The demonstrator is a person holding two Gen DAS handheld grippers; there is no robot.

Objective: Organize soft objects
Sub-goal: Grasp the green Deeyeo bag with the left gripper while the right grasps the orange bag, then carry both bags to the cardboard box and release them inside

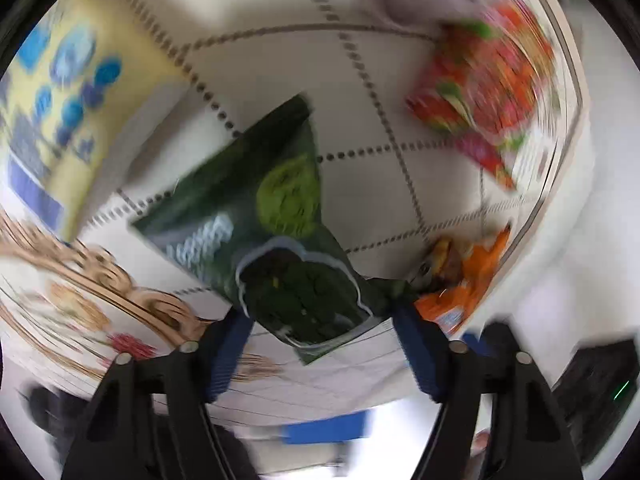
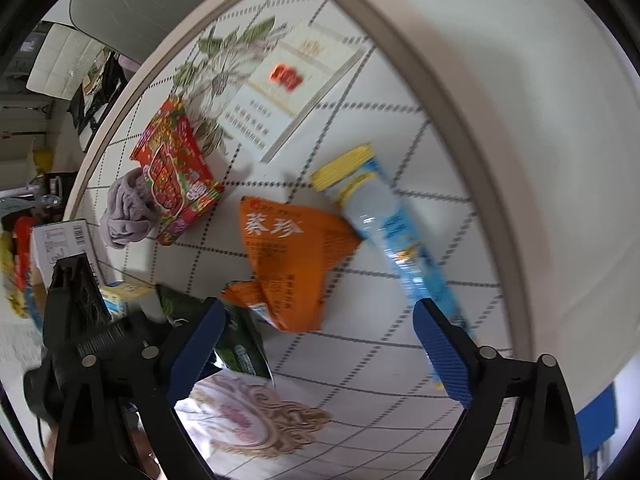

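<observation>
My left gripper [image 1: 322, 320] is open, its blue pads either side of the near end of a dark green snack bag [image 1: 276, 216] lying on the checked tablecloth [image 1: 276, 64]. That view is blurred. A red patterned bag [image 1: 480, 92] lies at the far right, an orange bag [image 1: 468, 276] near the right pad. My right gripper [image 2: 320, 332] is open and empty above the cloth. Ahead of it lie the orange bag [image 2: 292, 256], a blue and yellow packet [image 2: 384, 224], the red bag [image 2: 176, 172] and a grey cloth [image 2: 128, 208]. The green bag [image 2: 224, 336] shows by its left finger.
A yellow box with blue dots [image 1: 60, 92] stands at the left. A white box [image 2: 60, 240] stands at the table's left edge. The left gripper's body [image 2: 76, 300] is close to my right gripper. The table's beige rim [image 2: 452, 112] curves on the right.
</observation>
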